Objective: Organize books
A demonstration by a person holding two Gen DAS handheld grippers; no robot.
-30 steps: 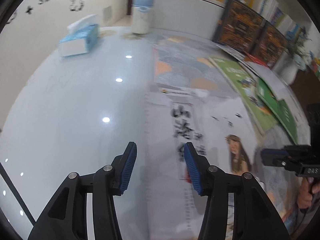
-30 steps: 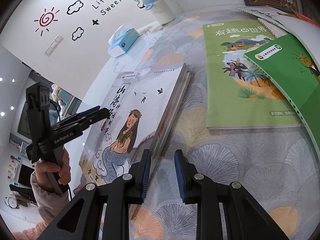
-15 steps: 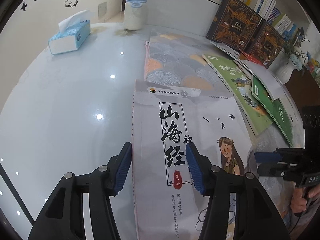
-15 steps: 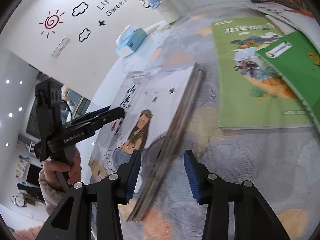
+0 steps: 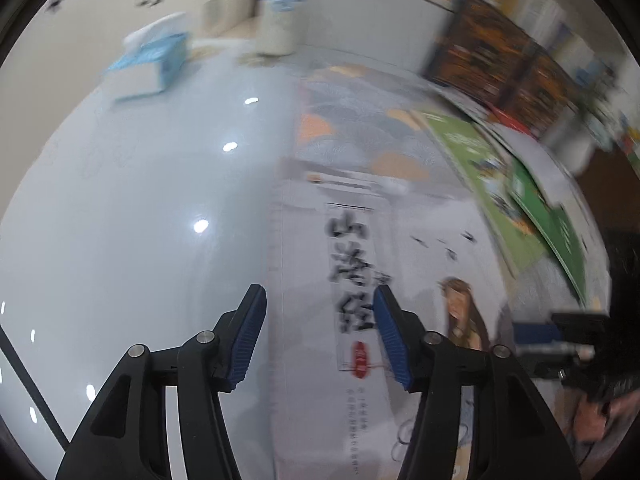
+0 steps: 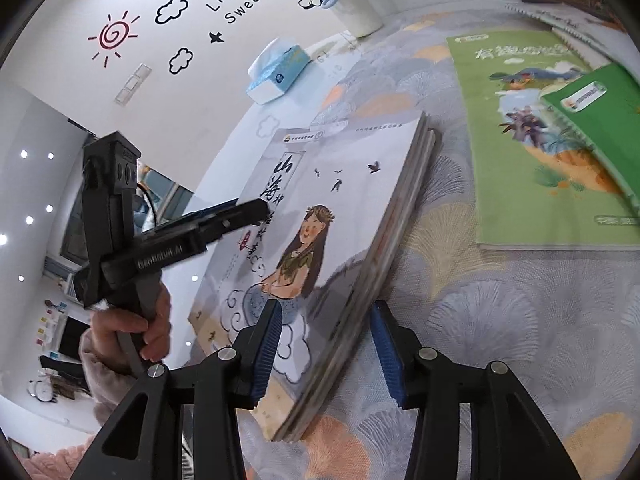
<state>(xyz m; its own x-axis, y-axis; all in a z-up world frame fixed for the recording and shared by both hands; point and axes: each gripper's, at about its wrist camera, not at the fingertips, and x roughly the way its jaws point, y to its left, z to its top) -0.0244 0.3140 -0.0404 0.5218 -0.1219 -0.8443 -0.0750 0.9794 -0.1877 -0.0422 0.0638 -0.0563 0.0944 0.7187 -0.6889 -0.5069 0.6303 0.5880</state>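
Books: stack of grey picture books (image 6: 320,240) lying on patterned cloth (image 6: 500,320), long axis running from 6 toward 12 o'clock in right wrist view.
Right tongs (image 6: 324,344): jaws opening, straddling stack's near right edge, pads not pressing it; nearer of the two.
Left tongs (image 5: 320,332): jaws opening, nothing gripped, astride stack's left edge, cover at 1 o'clock.
Green books (image 6: 540,140): flat at 2 o'clock, well apart from stack.
Tissue box (image 6: 278,70): far off at 11 o'clock.
Change: a second ago right tongs nearly closed beside stack's edge; now wider around it. Left tongs slightly wider too.
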